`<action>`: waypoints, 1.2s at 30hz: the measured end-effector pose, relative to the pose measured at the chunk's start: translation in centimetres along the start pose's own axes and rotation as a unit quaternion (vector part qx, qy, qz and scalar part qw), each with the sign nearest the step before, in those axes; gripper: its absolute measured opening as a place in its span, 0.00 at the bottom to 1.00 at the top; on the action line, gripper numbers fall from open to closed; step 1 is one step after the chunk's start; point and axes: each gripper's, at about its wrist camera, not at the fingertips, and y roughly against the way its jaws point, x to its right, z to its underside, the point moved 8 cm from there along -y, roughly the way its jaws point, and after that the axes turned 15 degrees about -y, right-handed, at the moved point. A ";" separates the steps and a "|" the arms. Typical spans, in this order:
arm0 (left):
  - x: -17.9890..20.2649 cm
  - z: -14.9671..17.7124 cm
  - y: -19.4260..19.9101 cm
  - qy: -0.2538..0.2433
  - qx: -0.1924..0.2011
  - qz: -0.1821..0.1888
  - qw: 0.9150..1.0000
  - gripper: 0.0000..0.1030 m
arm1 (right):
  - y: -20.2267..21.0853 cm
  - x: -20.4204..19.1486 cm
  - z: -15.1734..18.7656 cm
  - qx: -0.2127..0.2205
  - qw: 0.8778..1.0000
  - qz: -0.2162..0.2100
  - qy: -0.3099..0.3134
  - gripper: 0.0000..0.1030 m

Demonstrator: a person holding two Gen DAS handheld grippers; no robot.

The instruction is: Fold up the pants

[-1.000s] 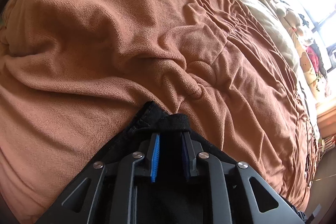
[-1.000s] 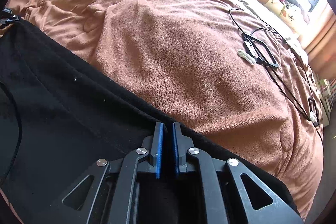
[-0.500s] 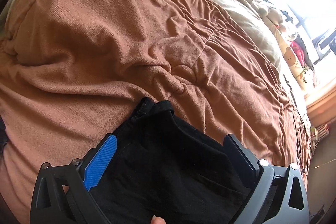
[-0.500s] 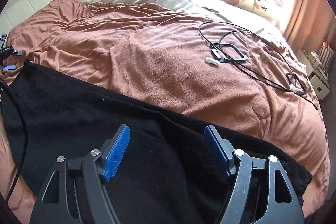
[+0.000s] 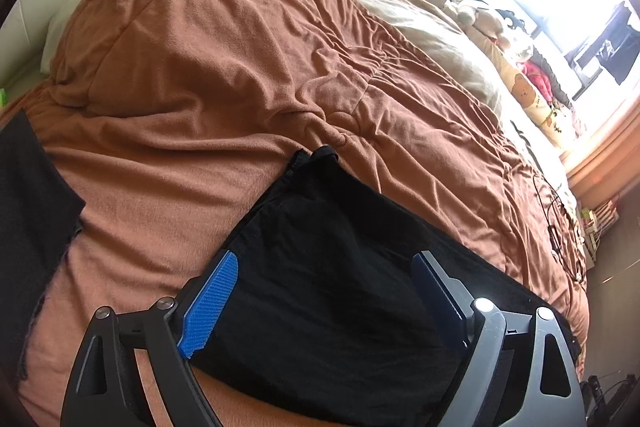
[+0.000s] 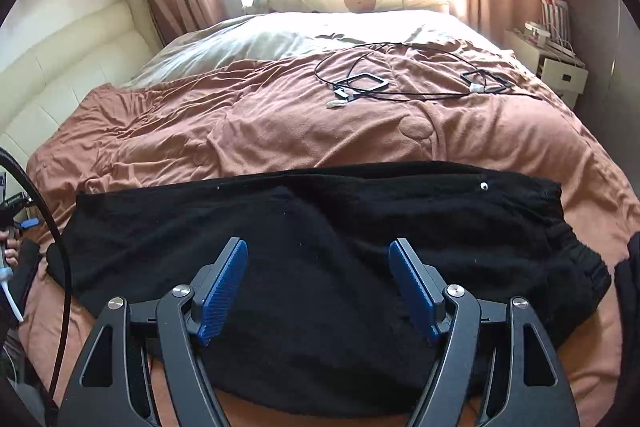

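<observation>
Pants [image 6: 320, 247]: lying folded across the brown blanket [image 6: 280, 123], nearer than the cables [image 6: 384, 83].
Left hand-held gripper [image 5: 324, 291]: released, jaws narrowing, hanging over the pants' end.
Right hand-held gripper [image 6: 318, 287]: released, hovering above the pants.

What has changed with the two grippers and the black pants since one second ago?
Both grippers let go of the black pants. The left gripper and the right gripper were shut on the cloth, then opened and drew back and up; the left jaws are now closing slightly, with nothing pinched. The pants stay flat on the brown blanket, and the cables have not moved.
</observation>
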 end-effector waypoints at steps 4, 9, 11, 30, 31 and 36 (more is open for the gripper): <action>-0.1 2.3 2.4 0.006 0.008 0.010 1.000 0.78 | 3.3 1.4 1.6 0.018 0.999 -0.004 -0.026 0.70; -0.1 5.1 4.3 0.007 0.009 0.014 1.000 0.67 | 5.9 3.4 3.5 0.033 0.996 -0.018 -0.079 0.70; -0.2 6.2 4.7 0.012 0.010 0.016 1.000 0.65 | 6.2 4.2 4.4 0.042 0.995 -0.013 -0.090 0.70; -4.7 11.9 -1.6 0.100 -0.026 -0.017 0.995 0.41 | 3.1 11.5 8.1 0.020 0.979 0.002 -0.205 0.70; -4.9 12.1 -2.0 0.105 -0.028 -0.018 0.994 0.41 | 2.9 11.6 8.0 0.018 0.978 0.005 -0.207 0.70; -5.6 12.4 -3.7 0.117 -0.029 -0.019 0.992 0.40 | 2.3 12.5 7.8 0.019 0.975 0.021 -0.222 0.70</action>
